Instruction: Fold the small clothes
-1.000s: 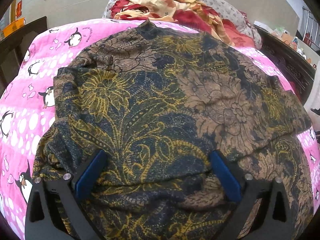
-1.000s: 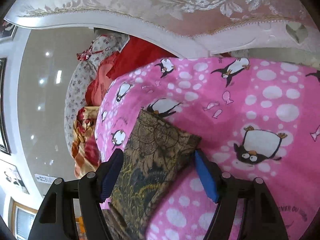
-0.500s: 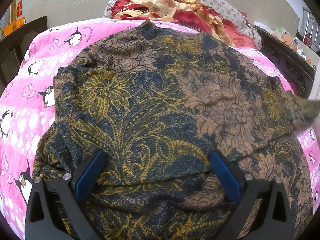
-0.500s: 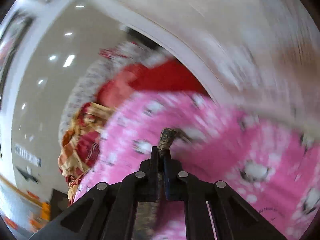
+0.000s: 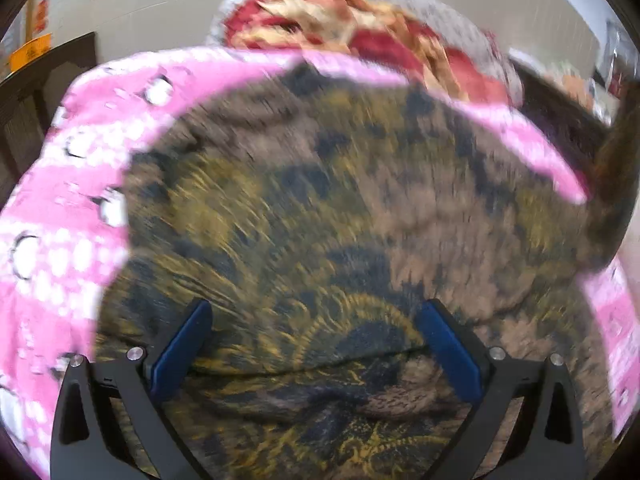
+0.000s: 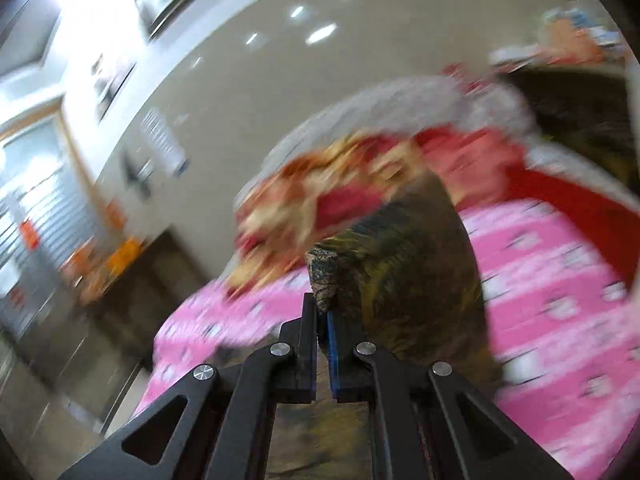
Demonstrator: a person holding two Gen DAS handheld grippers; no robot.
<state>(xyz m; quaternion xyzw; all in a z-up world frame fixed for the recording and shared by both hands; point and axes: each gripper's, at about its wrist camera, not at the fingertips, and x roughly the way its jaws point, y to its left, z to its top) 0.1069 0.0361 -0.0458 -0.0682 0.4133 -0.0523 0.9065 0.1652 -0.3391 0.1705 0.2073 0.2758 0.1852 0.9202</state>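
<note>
A brown, navy and yellow floral garment lies spread on the pink penguin bedspread. My left gripper is open, its blue pads straddling the near hem of the garment. My right gripper is shut on a corner of the same garment and holds it lifted above the bed. That lifted part shows at the right edge of the left wrist view. Both views are motion-blurred.
A heap of red, orange and cream cloth lies on a grey patterned pillow at the far end of the bed. Dark wooden furniture stands to the left, and a dark bed frame to the right.
My right gripper shut on the garment's corner, lifted it off the bed and swung round. The garment's right side now rises in the left wrist view. My left gripper stays open over the hem.
</note>
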